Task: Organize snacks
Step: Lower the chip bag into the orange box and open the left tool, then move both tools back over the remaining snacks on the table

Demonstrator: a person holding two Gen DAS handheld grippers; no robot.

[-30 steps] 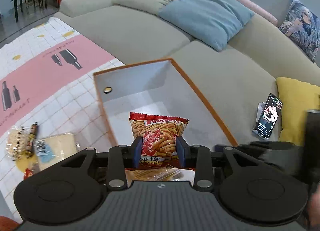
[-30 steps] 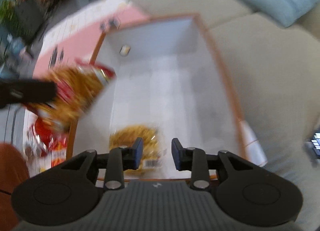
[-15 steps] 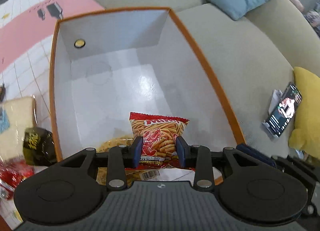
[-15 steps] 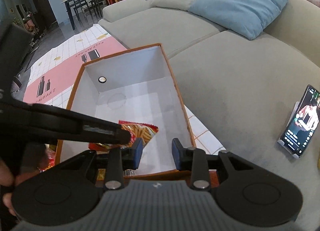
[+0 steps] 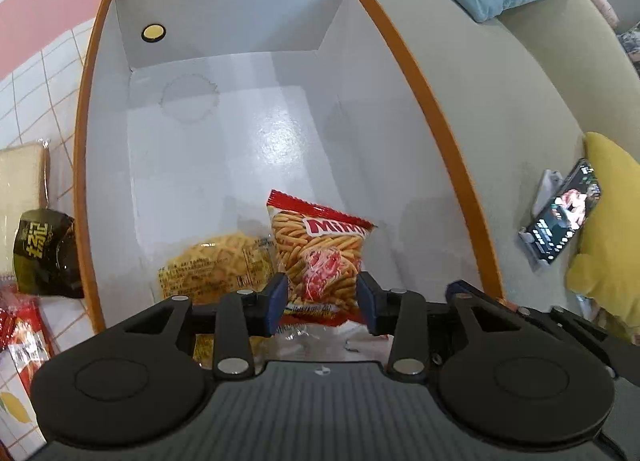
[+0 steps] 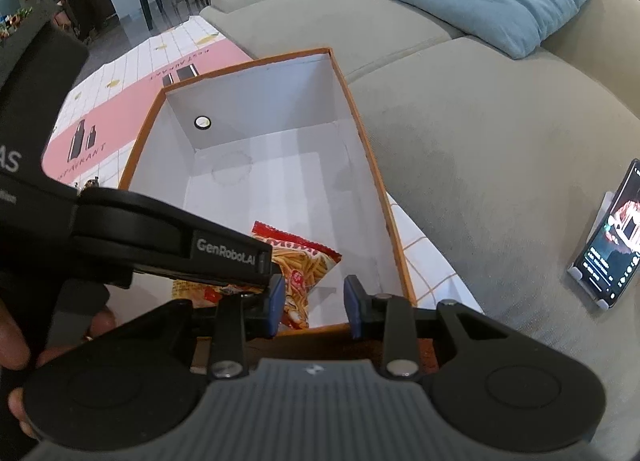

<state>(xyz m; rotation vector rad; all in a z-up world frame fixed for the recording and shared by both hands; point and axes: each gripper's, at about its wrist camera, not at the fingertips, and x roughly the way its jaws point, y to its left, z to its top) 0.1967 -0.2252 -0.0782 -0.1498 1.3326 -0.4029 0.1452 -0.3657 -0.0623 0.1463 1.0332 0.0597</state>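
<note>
Over the near end of the orange-rimmed box [image 5: 436,109] | my left gripper [image 5: 322,297] jaws opening around the red snack-stick packet [image 5: 320,253], beside the yellow noodle packet [image 5: 216,265] | I'd widen fully before lifting clear | right gripper [image 6: 314,305] part-open, empty, at near rim

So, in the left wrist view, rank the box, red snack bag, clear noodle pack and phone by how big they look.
1. box
2. red snack bag
3. clear noodle pack, close to the bag, partly hidden
4. phone, though farther off
</note>
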